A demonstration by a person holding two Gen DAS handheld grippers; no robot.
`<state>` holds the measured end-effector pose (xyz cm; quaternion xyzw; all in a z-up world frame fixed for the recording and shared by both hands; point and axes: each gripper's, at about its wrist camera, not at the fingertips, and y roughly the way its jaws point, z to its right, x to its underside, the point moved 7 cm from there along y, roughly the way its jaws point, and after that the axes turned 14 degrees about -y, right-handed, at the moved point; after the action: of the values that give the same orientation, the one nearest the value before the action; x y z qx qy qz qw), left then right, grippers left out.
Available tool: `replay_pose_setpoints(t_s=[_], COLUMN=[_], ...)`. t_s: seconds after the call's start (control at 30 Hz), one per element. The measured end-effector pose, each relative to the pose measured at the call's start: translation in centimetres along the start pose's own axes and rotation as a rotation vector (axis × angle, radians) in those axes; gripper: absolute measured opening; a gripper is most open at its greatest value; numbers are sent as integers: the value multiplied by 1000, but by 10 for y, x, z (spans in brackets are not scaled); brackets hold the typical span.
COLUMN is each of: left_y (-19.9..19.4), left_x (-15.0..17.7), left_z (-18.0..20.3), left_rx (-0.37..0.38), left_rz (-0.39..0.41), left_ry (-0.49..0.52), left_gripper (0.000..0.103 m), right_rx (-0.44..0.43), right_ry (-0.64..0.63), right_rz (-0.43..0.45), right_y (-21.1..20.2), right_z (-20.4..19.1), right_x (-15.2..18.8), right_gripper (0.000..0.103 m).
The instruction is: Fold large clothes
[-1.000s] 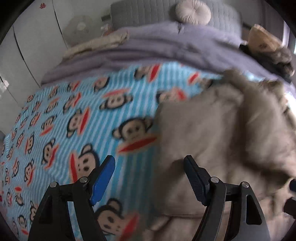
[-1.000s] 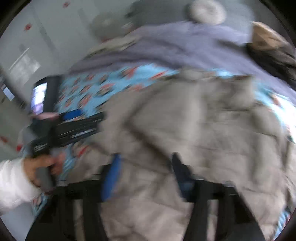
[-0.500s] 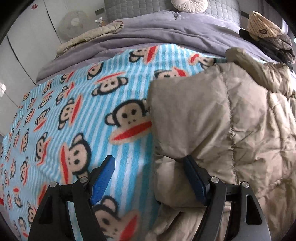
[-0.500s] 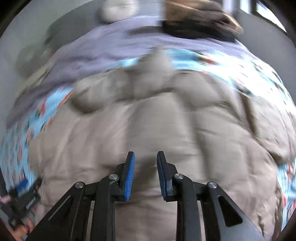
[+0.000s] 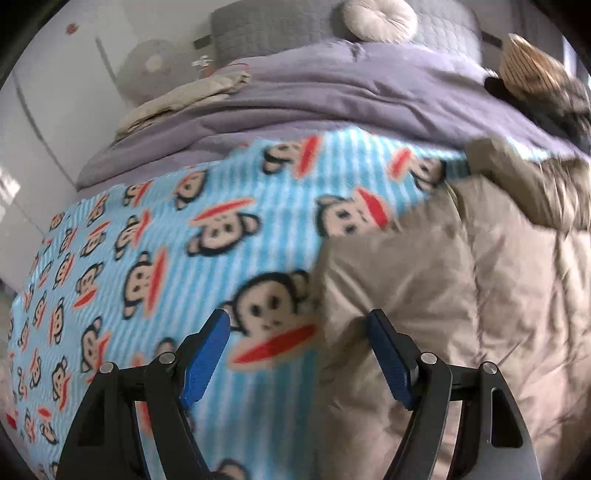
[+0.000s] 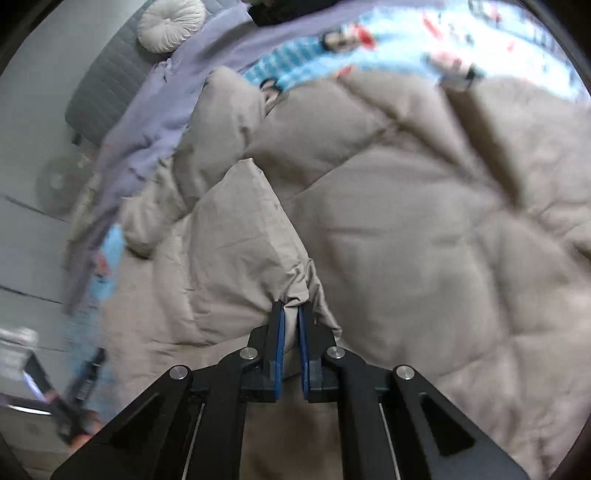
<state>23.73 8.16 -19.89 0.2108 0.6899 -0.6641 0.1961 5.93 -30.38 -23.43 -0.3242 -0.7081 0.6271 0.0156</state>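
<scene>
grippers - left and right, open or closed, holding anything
Left gripper: open, holding nothing, poised above the monkey blanket.
Right gripper: shut on a fold of the beige puffer coat.

A grey quilted headboard (image 5: 332,33) backs the bed beside white wardrobe doors (image 5: 55,92).

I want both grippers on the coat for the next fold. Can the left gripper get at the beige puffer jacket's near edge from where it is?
Probably yes. The left gripper is open, and the puffer jacket lies by its right finger on the monkey blanket, with nothing between.
</scene>
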Motion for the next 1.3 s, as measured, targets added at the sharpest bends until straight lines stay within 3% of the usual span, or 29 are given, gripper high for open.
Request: replay_pose_setpoints(t_s=[0.07, 0.37, 0.47, 0.6, 0.83, 0.97, 1.13, 1.3], left_y=[6, 6, -10, -34, -78, -102, -127, -142], left_x=[8, 8, 7, 14, 55, 86, 123, 148], left_z=[8, 3, -3, -3, 23, 49, 87, 123], left_rx=[-10, -9, -3, 3, 68, 126, 181, 215], left_rz=[-3, -59, -54, -42, -103, -156, -200, -223], left_ry=[20, -36, -39, 2, 62, 73, 116, 146], left_gripper=[78, 78, 78, 78, 78, 78, 78, 78], right_rx=[62, 117, 104, 106, 69, 50, -1, -28], right_ry=[-66, -111, -118, -101, -35, -4, 47, 86], right_rz=[13, -2, 10, 18, 1, -9, -26, -14], right_y=[-2, 2, -18, -40, -75, -94, -111, -124], right_z=[3, 4, 15, 28, 49, 56, 70, 89], right_x=[1, 1, 11, 18, 50, 75, 104, 120], right_gripper=[8, 7, 16, 40, 40, 58, 58, 65])
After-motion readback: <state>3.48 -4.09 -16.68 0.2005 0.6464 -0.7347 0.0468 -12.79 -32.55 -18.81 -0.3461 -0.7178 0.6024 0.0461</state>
